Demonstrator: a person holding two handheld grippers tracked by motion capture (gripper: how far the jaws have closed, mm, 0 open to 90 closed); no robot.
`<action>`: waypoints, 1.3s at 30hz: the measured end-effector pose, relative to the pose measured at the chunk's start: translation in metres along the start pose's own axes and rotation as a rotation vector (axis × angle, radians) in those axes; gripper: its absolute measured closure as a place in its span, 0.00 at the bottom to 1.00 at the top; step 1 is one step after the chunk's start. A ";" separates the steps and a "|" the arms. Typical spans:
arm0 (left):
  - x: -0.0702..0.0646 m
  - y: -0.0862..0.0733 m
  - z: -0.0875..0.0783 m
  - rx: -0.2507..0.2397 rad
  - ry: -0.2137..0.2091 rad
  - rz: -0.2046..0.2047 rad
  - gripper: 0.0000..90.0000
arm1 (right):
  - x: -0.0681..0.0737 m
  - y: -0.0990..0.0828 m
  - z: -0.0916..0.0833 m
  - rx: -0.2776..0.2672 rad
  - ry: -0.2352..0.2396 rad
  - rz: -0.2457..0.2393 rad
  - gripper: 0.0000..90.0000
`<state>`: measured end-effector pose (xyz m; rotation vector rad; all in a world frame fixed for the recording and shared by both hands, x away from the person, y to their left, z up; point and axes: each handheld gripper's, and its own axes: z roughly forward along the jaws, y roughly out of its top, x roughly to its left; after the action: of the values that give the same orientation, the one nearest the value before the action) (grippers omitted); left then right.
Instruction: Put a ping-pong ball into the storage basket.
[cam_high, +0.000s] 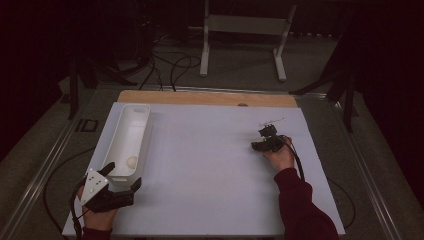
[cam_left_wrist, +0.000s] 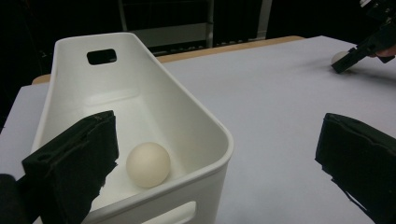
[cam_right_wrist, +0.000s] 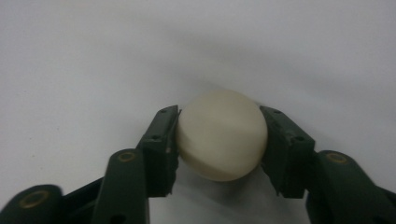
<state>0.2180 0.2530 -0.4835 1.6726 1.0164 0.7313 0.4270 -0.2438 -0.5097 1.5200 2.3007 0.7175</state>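
now right gripper pinches a cream ball (left gripper spread wide).

The desk lies bare across its whole middle, so a hand can cross freely between the two sides. The one obstacle is the long white bin along the left edge, its walls standing up from the surface. Its top is open; a pale ball occupies its near end, the far end stays free.
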 end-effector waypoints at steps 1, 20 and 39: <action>0.000 0.000 0.000 0.000 0.000 0.000 0.00 | 0.000 0.000 0.000 0.000 0.000 0.000 0.55; 0.000 0.000 0.000 0.000 0.001 0.002 0.00 | 0.013 0.000 -0.013 -0.020 0.006 -0.028 0.56; 0.000 0.000 0.000 0.000 0.000 0.001 0.00 | 0.022 0.001 -0.021 -0.041 0.053 -0.034 0.56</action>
<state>0.2179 0.2527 -0.4834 1.6735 1.0154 0.7320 0.4085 -0.2289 -0.4911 1.4578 2.3297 0.7997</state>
